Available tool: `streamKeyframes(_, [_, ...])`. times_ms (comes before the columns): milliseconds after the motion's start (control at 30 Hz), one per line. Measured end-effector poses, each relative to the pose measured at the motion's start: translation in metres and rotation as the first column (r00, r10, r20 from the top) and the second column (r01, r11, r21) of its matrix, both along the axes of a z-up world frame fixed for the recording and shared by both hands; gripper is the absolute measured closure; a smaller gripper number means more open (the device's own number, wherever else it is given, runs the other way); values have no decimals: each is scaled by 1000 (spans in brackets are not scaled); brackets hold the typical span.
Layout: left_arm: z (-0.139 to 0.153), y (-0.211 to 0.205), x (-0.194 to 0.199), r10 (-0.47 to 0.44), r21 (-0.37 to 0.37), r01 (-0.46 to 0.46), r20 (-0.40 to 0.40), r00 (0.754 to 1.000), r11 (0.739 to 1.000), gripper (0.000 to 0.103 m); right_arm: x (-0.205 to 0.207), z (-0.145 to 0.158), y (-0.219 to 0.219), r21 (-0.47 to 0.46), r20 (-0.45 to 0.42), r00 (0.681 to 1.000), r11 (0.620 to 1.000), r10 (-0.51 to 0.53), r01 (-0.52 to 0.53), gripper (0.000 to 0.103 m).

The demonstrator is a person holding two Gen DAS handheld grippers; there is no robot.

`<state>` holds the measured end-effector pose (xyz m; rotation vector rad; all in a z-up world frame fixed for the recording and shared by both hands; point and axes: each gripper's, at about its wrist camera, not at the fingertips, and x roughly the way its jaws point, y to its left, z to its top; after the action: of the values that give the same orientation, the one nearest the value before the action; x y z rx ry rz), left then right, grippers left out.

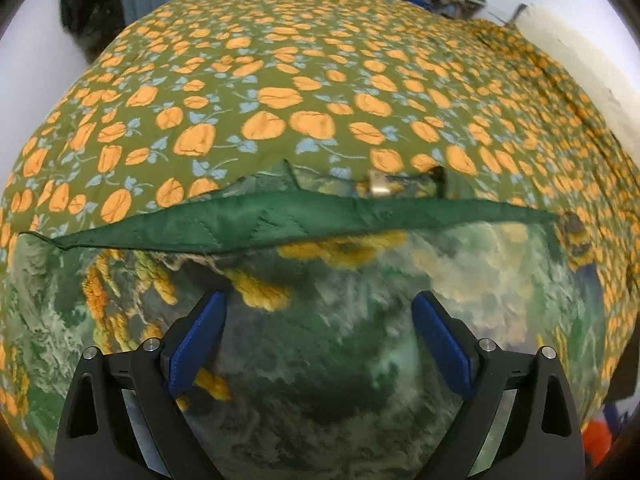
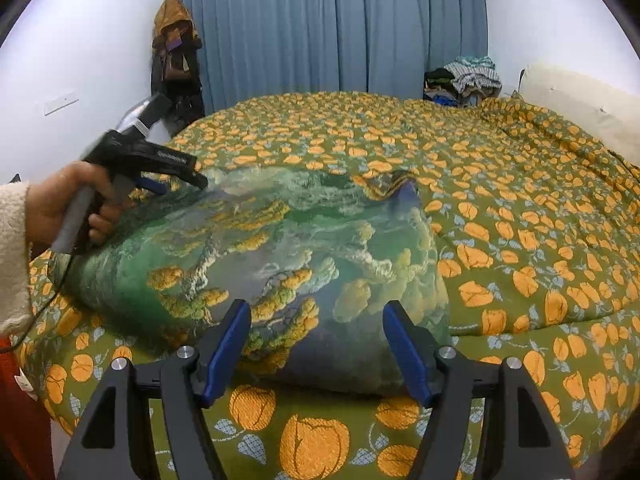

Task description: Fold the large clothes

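Motion is blurring the printed garment [image 2: 256, 252], which is lying folded on the floral bedspread [image 2: 520, 208]. Left gripper [image 1: 319, 322] and right gripper [image 2: 316, 332] are hovering spread above it, gripping nothing.

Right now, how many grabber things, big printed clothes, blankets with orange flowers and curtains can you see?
Grippers: 2, the left gripper and the right gripper, both open
Printed garment: 1, the green landscape-print garment lying on the bed
Floral bedspread: 1, the orange-flowered bedspread
Curtain: 1, the blue curtain
Total: 5
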<state>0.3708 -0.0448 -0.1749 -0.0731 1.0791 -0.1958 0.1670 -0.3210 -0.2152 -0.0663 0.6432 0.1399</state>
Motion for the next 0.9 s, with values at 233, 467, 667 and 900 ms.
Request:
streamKeyframes(233, [5, -15, -66, -178, 121, 171, 50, 983, 978, 8, 10, -10, -8, 33, -46, 999, 999, -21, 23, 33])
streamKeyframes(467, [5, -16, -132, -193, 121, 180, 108, 975, 976, 7, 5, -13, -14, 19, -61, 996, 998, -61, 62, 33])
streamKeyframes(667, [4, -20, -164, -216, 132, 199, 133, 967, 971, 7, 1, -14, -27, 7, -65, 992, 994, -111, 111, 33])
streamKeyframes(900, [18, -26, -192, -295, 143, 275, 142, 945, 951, 7, -1, -11, -53, 70, -97, 975, 976, -201, 208, 33])
